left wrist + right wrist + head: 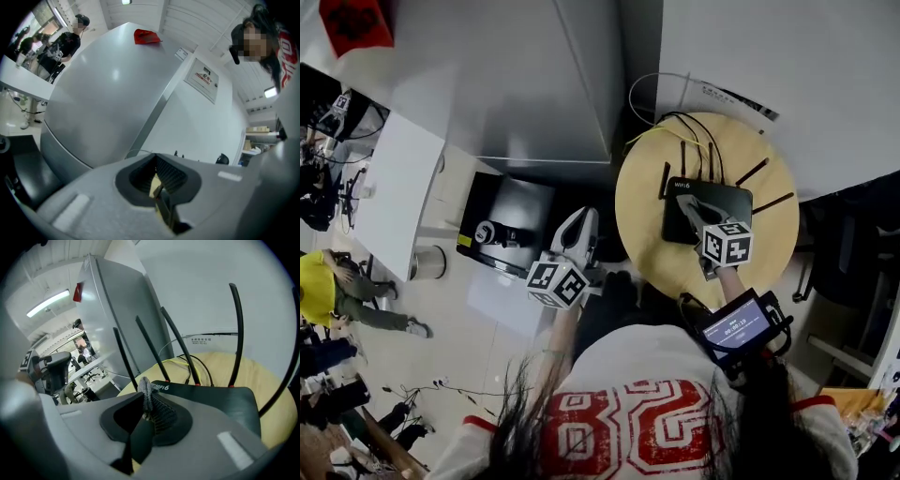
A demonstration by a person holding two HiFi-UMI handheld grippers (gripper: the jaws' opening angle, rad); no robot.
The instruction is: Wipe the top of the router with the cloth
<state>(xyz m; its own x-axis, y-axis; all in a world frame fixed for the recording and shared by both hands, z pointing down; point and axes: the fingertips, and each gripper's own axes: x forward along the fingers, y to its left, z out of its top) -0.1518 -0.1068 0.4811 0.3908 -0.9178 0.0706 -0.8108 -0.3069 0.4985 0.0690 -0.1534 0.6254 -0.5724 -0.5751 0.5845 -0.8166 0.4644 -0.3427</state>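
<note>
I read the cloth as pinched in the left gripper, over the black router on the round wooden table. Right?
Wrong gripper: the right gripper pinches the cloth, as the right gripper view shows. It is over the black router on the round wooden table; the left gripper is shut, empty.

open office — white desk [394, 183], swivel chairs [90, 377], people [65, 44].
</note>
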